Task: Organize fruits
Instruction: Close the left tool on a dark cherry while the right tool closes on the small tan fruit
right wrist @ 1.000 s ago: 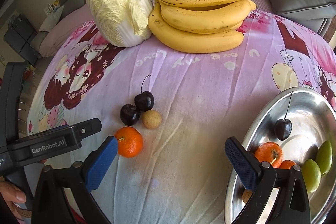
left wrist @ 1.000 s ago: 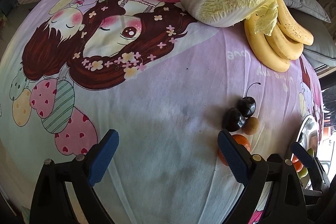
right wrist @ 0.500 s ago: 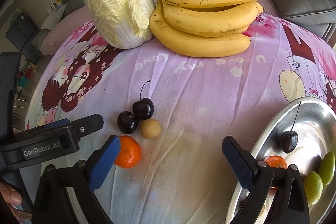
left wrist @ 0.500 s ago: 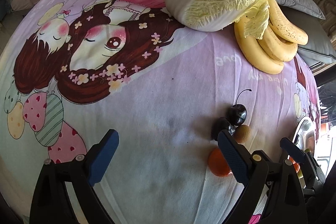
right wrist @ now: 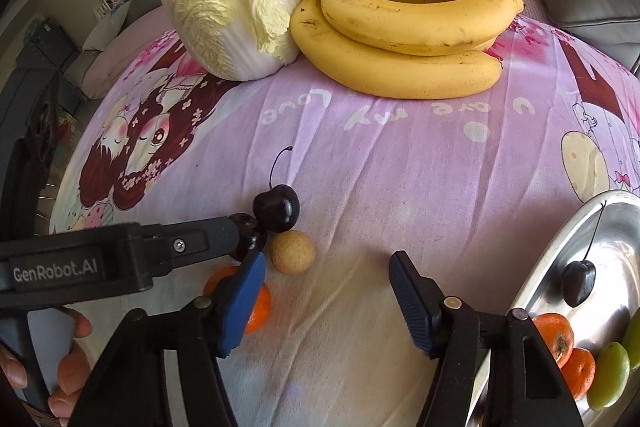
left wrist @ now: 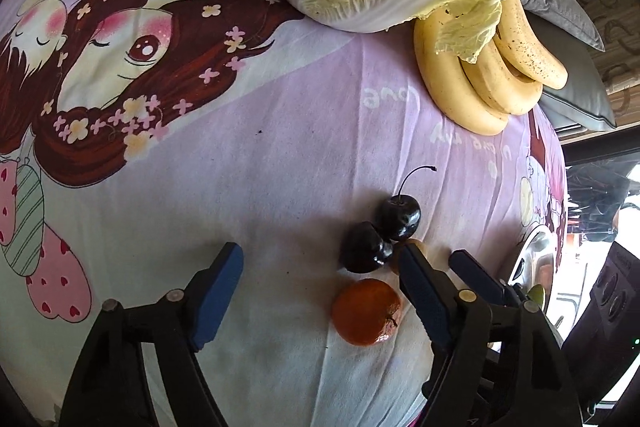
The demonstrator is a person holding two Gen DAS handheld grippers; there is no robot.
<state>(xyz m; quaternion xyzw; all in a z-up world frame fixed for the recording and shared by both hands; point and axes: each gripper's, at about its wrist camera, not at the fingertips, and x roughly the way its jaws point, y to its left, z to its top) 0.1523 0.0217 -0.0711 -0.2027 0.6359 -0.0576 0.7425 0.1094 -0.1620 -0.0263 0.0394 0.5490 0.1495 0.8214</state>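
Four loose fruits, two cherries (left wrist: 380, 235), a longan (right wrist: 291, 251) and a mandarin (left wrist: 366, 311), sit mid-bed, both left tongs (left wrist: 320, 291) and right tongs (right wrist: 326, 295) released, approach step, next likely closing on one for the steel tray (right wrist: 560, 251).

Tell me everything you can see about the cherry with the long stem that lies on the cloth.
The cherry is very dark, almost black, round and glossy, with a thin curved stem rising from its dimple. It looks whole and sits on the pink printed cloth. A second, stemless cherry presses against it, and a small tan round fruit lies close beside it; contact there is unclear. The left gripper is open nearby, not holding it.
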